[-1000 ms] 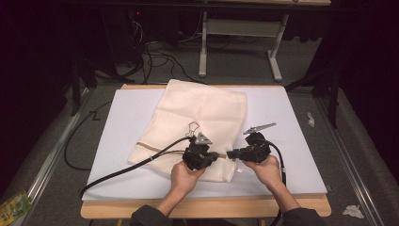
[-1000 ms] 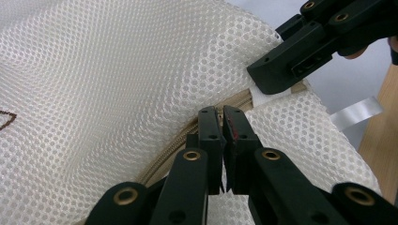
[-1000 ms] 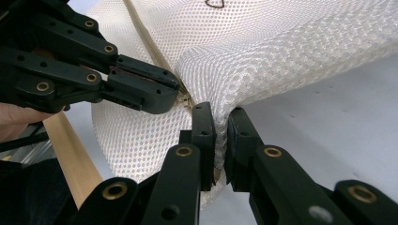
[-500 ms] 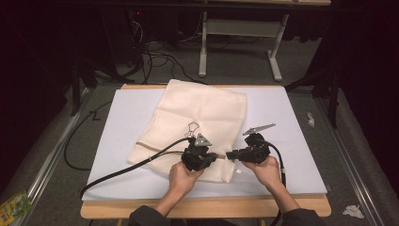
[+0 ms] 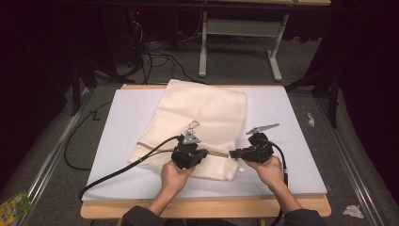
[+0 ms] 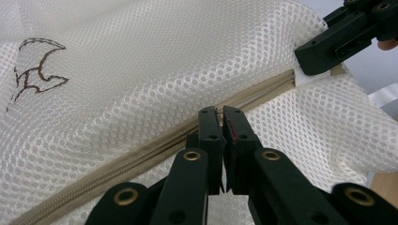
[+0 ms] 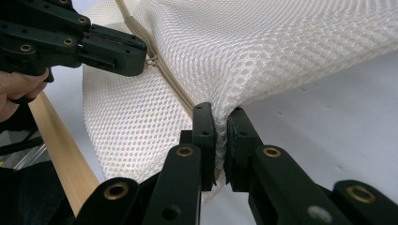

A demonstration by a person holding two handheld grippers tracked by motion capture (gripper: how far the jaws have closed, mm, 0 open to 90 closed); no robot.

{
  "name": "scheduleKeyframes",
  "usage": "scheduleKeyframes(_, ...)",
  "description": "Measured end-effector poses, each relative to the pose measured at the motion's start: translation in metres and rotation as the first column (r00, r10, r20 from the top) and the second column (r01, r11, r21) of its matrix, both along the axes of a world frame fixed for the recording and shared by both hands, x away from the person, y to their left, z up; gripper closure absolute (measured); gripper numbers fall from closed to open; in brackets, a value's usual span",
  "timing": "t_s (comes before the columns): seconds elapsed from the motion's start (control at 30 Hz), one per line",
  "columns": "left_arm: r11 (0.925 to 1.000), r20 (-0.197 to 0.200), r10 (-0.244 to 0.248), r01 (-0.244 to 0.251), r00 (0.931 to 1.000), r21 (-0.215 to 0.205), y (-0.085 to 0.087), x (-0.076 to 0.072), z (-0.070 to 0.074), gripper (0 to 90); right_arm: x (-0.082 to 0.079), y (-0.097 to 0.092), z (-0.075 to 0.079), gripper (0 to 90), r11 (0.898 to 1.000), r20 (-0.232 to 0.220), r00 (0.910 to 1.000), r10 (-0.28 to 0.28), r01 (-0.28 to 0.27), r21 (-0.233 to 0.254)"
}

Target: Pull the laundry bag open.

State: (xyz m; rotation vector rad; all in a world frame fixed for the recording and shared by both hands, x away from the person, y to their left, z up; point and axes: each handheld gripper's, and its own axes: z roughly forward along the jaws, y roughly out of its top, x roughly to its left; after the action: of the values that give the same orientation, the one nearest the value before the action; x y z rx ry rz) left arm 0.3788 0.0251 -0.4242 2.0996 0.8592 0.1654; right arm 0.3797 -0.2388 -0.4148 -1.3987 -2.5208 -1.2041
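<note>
Nothing has shifted: left gripper [image 5: 203, 153] clamps the zipper [image 6: 155, 145] pull, right gripper [image 5: 234, 154] pinches the mesh bag [image 5: 207, 113] end at 3 o'clock; next, draw the pull along.

Table [image 5: 108, 209]; white sheet [image 5: 122, 122]; mesh bag [image 5: 207, 113].

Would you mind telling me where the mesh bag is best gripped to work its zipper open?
Grip the mesh bag at the zipper's end seam, coming in level from the side edge, as the right gripper does. The mesh bunches flat there, so closed jaws can pinch it and keep the zipper taut.
</note>
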Motion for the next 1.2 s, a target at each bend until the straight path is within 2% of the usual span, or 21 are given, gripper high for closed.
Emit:
scheduleKeyframes(0.2, 1.0, -0.002, 0.001, -0.001, 1.0, 0.0, 0.001, 0.0, 0.0, 87.2, 0.0, 0.0, 0.0, 85.6, 1.0, -0.001, 1.0, 0.001, -0.001, -0.004)
scheduleKeyframes(0.27, 0.9998, 0.01, 0.015, -0.016, 0.9998, 0.015, 0.004, 0.001, 0.001, 87.2, 0.0, -0.001, 0.0, 85.6, 1.0, -0.003, 1.0, -0.001, 0.001, -0.006)
scheduleKeyframes(0.63, 0.9993, 0.007, 0.037, -0.037, 0.9993, -0.004, 0.016, 0.001, 0.003, 87.2, 0.0, -0.004, -0.001, 85.6, 1.0, -0.001, 0.9999, -0.011, 0.011, 0.002)
scheduleKeyframes(0.7, 0.9989, 0.003, 0.047, -0.047, 0.9989, -0.008, 0.02, 0.002, 0.003, 87.2, 0.0, -0.005, -0.002, 85.5, 1.0, 0.009, 0.9998, -0.02, 0.02, -0.024)
scheduleKeyframes(1.0, 0.9984, 0.009, 0.054, -0.054, 0.9985, -0.013, 0.026, 0.002, 0.004, 87.2, 0.0, -0.008, -0.003, 85.5, 0.999, 0.006, 0.9995, -0.032, 0.033, -0.022)
scheduleKeyframes(1.07, 0.9984, 0.012, 0.057, -0.057, 0.9983, -0.003, 0.026, 0.002, 0.004, 87.2, 0.0, -0.008, -0.003, 85.5, 0.999, 0.007, 0.9994, -0.033, 0.033, -0.024)
scheduleKeyframes(1.1, 0.9979, 0.019, 0.064, -0.064, 0.9978, 0.005, 0.026, 0.002, 0.004, 87.2, 0.0, -0.008, -0.003, 85.5, 0.999, 0.014, 0.9992, -0.037, 0.037, -0.03)
scheduleKeyframes(1.13, 0.9978, 0.015, 0.066, -0.066, 0.9977, 0.006, 0.028, 0.002, 0.004, 87.2, 0.0, -0.008, -0.002, 85.5, 0.997, 0.026, 0.9985, -0.048, 0.049, -0.054)
scheduleKeyframes(1.2, 0.9977, 0.01, 0.068, -0.068, 0.9976, 0.003, 0.031, 0.002, 0.003, 87.2, 0.0, -0.012, -0.003, 85.4, 0.997, 0.022, 0.998, -0.059, 0.06, -0.047)
